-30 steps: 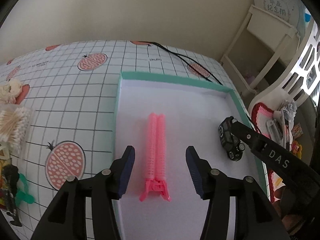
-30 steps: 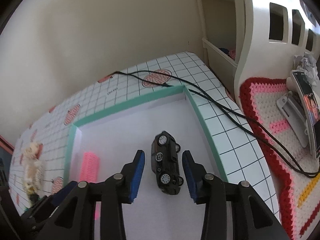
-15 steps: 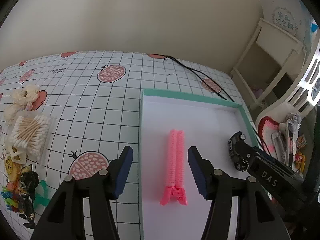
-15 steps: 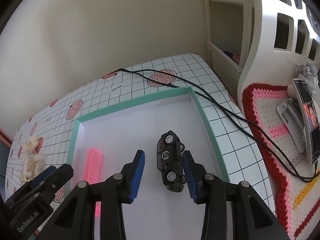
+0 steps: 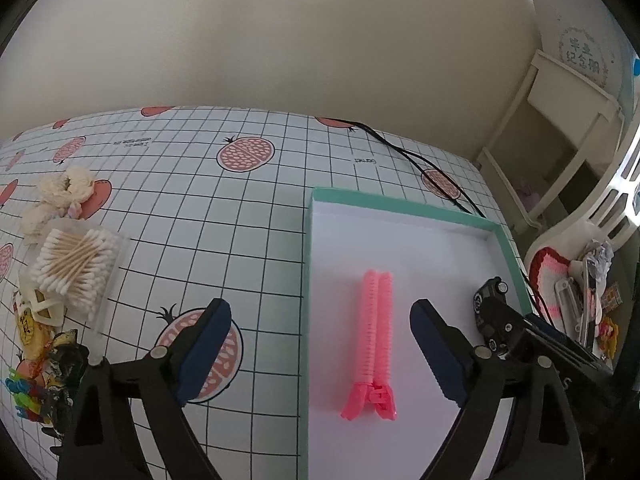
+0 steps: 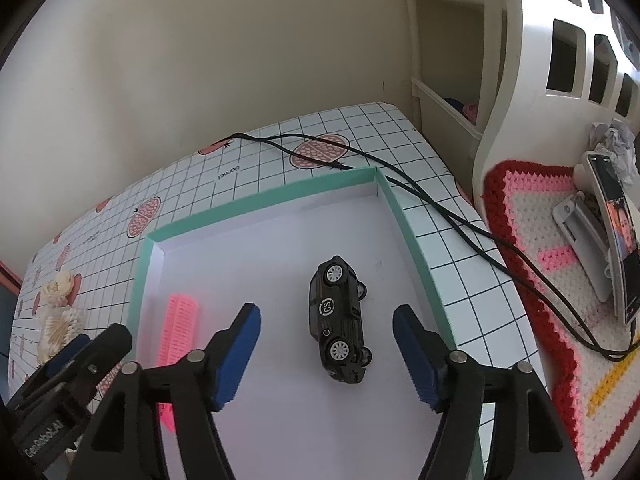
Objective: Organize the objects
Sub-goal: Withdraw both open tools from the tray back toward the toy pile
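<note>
A shallow white tray with a green rim (image 5: pixel 408 203) (image 6: pixel 256 204) lies on the checked tablecloth. A pink ribbed clip (image 5: pixel 374 332) (image 6: pixel 178 330) lies flat in the tray's left half. A black toy car (image 6: pixel 338 316) (image 5: pixel 490 308) lies on its side in the tray's right half. My left gripper (image 5: pixel 320 352) is open and empty, above the tray's left rim, short of the pink clip. My right gripper (image 6: pixel 326 354) is open and empty, its fingers on either side of the car's near end, apart from it.
On the cloth left of the tray are a clear box of cotton swabs (image 5: pixel 76 268), a cream scrunchie (image 5: pixel 66 190) and small colourful items (image 5: pixel 36 368). A black cable (image 6: pixel 400 188) runs past the tray's far right corner. A crochet mat (image 6: pixel 556 264) with a phone (image 6: pixel 618 240) lies right.
The right gripper has opened wide and let go of the car, which now lies in the tray. The left gripper has pulled back and to the left, away from the pink clip.
</note>
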Demonstrator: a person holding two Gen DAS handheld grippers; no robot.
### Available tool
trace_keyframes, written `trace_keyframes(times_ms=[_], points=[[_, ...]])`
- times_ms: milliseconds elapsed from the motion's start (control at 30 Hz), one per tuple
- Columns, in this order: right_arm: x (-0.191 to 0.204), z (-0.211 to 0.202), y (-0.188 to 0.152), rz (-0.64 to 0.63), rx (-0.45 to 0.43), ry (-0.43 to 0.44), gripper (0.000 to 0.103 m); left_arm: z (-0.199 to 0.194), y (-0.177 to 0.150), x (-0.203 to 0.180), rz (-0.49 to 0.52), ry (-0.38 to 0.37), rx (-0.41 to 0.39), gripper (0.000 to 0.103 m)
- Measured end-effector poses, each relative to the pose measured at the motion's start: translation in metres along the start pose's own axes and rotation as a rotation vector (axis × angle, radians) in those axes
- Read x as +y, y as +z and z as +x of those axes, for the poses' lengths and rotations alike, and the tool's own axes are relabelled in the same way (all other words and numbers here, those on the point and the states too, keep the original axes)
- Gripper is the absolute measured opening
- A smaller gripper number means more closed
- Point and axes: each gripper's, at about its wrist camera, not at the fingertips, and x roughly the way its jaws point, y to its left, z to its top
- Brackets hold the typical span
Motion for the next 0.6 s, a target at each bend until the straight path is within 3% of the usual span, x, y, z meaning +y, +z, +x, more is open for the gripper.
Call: trace_keyframes(times_ms=[233,400,433,600], points=[[-0.001,0.001,-0.001,0.004,-0.004,0.007,0.099,0.002,0.0,0.006,-0.016,0.017,-0.004,0.095],[-0.003,0.002,-0.001,0.019,0.0,0.017,0.103,0.005,-0.001,0.01,-0.026,0.029,-0.002,0.096],[-0.004,0.002,-0.001,0.02,0.0,0.016,0.103,0.005,-0.001,0.01,-0.027,0.031,0.0,0.103],[-0.006,0.003,-0.001,0.029,0.004,0.012,0.103,0.007,-0.002,0.011,-0.025,0.031,0.005,0.103]])
